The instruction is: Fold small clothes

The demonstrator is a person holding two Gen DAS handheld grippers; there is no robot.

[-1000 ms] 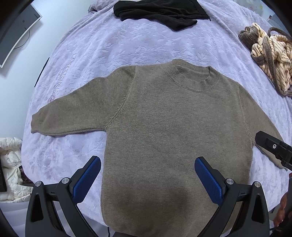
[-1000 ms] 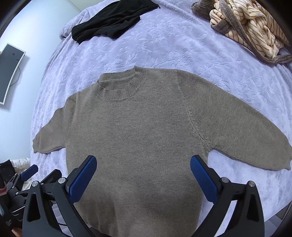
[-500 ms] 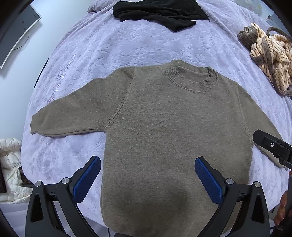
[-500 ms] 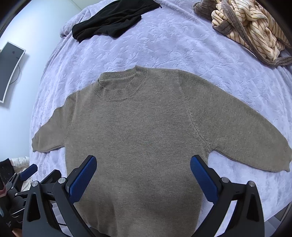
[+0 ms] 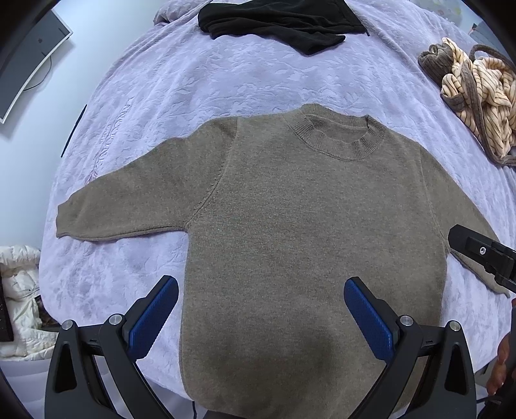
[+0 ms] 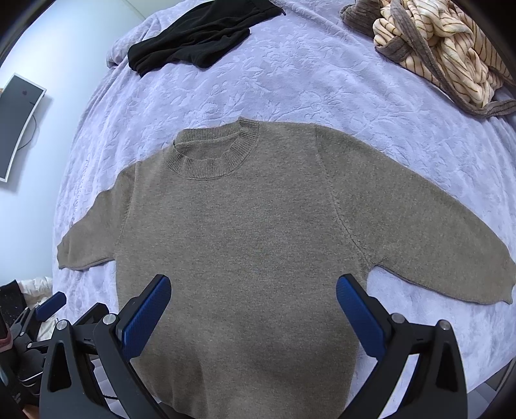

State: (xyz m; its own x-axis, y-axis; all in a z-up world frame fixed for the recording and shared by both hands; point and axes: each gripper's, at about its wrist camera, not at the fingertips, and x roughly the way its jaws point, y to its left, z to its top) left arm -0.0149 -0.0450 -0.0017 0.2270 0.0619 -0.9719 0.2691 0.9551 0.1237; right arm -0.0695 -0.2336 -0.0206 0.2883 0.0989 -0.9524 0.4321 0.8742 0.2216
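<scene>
The hem of the olive-brown knitted sweater [image 5: 309, 232] runs out of the bottom of both views, so its lower edge cannot be seen, and in the left wrist view its right cuff is partly hidden behind the black body of the right gripper [image 6: 253, 298]. The sweater lies flat on a bed under a lavender bedspread with an embossed leaf pattern [image 5: 225, 83], against a pale wall with a curved monitor [image 6: 16, 125]. A black garment [image 5: 277, 22] and a crumpled cream-and-brown striped garment [image 6: 432, 48] lie well apart near the far edge. The sweater's long axis runs away from the cameras, ribbed collar farthest, sleeves spread sideways. The left gripper [image 5: 261, 304] and the right gripper each hang above the sweater's lower body, blue-padded fingers [image 5: 153, 317] spread wide, gripping nothing.
</scene>
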